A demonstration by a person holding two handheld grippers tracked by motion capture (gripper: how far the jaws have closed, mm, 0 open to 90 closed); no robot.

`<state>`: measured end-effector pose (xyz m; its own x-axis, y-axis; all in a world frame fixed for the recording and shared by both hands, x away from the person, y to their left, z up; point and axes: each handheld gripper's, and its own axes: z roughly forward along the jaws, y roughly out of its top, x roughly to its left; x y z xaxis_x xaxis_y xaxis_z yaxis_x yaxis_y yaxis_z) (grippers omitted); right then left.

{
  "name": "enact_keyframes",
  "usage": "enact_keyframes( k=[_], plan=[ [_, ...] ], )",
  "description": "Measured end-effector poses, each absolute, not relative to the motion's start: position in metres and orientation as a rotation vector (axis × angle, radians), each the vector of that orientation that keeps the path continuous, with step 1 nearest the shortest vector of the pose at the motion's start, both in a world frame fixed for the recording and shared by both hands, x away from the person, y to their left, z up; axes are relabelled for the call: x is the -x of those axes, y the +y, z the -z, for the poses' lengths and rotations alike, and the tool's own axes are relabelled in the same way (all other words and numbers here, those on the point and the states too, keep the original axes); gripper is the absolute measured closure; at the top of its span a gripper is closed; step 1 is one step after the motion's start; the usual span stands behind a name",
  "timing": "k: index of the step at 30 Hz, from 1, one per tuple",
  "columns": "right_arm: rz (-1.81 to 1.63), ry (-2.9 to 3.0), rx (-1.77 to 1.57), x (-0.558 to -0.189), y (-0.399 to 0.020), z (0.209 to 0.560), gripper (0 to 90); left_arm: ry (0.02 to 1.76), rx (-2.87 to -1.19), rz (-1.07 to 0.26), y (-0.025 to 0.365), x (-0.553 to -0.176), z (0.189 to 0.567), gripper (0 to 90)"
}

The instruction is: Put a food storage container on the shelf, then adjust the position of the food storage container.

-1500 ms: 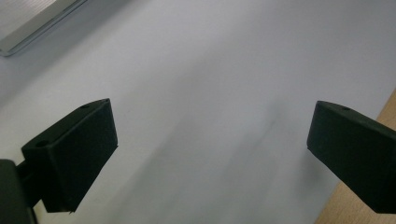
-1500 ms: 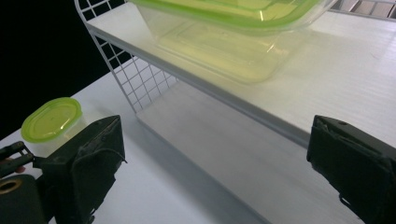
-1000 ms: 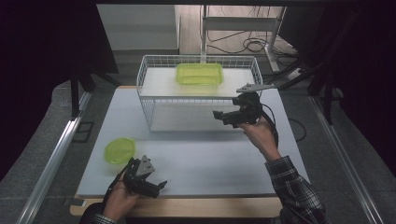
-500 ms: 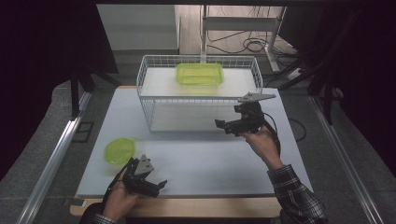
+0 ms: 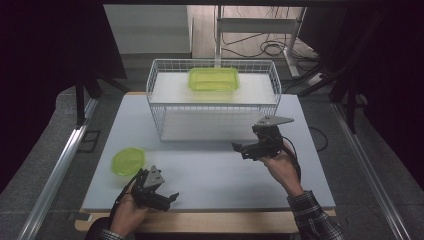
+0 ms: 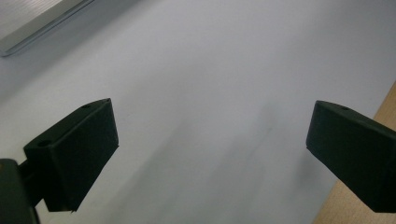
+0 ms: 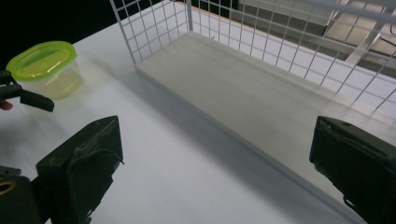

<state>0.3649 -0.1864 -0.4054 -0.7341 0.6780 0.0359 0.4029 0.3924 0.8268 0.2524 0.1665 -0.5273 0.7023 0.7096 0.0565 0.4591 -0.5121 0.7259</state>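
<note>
So we've got 2 tongs over the white counter point(image 5: 210, 170) right now. Our left tongs point(image 5: 170, 198) sit low at the near edge of the counter, pointing off to the right, and in the left gripper view point(image 6: 210, 135) the jaws are spread wide with nothing but bare counter between them. You can see the wooden edge strip at the corner there too.

Our right tongs point(image 5: 239, 148) hang just in front of the white wire basket point(image 5: 155, 117), pointing left across the counter. In the right gripper view point(image 7: 215, 168) the jaws are wide apart as well and hold nothing; the basket's low shelf board point(image 7: 261, 98) runs right through the gap between them.

The round lime-green container point(image 5: 128, 161) with its lid on sits on the counter near the left side, just beyond our left tongs but not touching them. It also shows at the top left of the right gripper view point(image 7: 44, 67), with the tip of the left tongs just beside it.

A 2nd one, a rectangular lime-green container point(image 5: 213, 79), rests on the upper shelf of the basket toward the back, well apart from both tongs.
</note>
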Motion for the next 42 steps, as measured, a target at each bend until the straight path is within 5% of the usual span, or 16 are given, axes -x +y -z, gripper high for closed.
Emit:
enact_keyframes(
  k=[42],
  plan=[
    [-1.167, 2.365, -1.033, -0.323, -0.225, 0.488, 0.8, 0.988, -2.195, -0.422, 0.165, -0.254, 0.526, 2.4]
  ],
)
